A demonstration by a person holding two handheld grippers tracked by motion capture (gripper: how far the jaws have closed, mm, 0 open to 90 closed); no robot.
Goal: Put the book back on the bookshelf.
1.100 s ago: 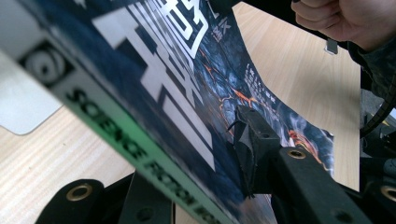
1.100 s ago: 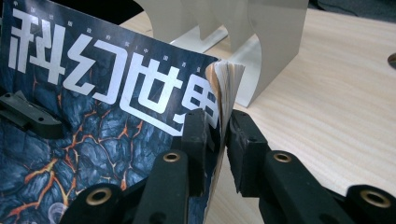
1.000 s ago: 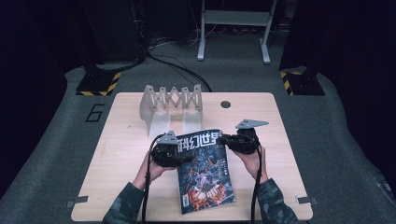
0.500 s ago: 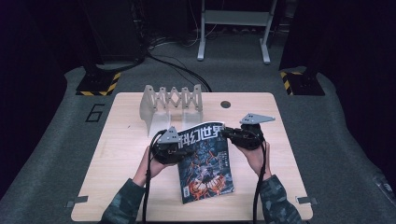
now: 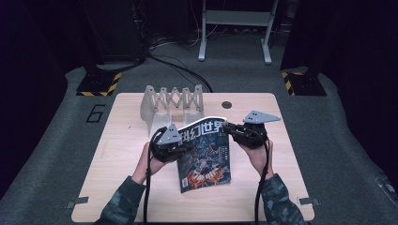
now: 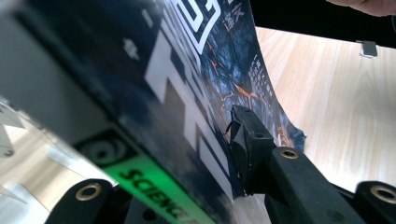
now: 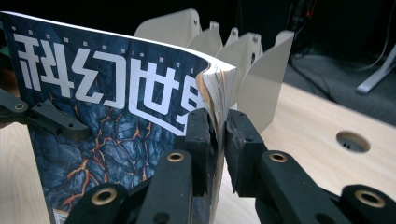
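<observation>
Item: magazine (image 5: pixel 205 152), dark blue cover with orange cracked-lava artwork and large white title characters. Position: lifted off the worktop (image 5: pixel 117 154) at its far end, near edge low toward the person, cover facing up and toward the high camera. It sits over the middle of the worktop, just in front of the rack.

Left tool (image 5: pixel 177 149): clenched on the magazine's left edge, near the upper corner. In the left gripper view (image 6: pixel 187 163) the cover passes between the two black jaws, one jaw pad pressed flat on the printed face beside a green strip of lettering. The person's left hand (image 5: pixel 145 161) holds it from below.

Right tool (image 5: pixel 231 128): clenched on the magazine's upper right corner. In the right gripper view (image 7: pixel 219 140) both pads bear on the page block from either side, the page edges fanning slightly above them. The person's right hand (image 5: pixel 257 154) grips it; a grey three-cornered plate rides on top.

Rack (image 5: pixel 172 99): pale, accordion-style divider with several upright fins, standing at the far side of the worktop, behind the magazine and apart from it. The right gripper view shows its fins (image 7: pixel 261 70) just beyond the magazine's top edge.

Cable hole (image 5: pixel 227 104): round, dark, in the worktop to the right of the rack.

Sleeves: camouflage pattern, entering from the near edge.
</observation>
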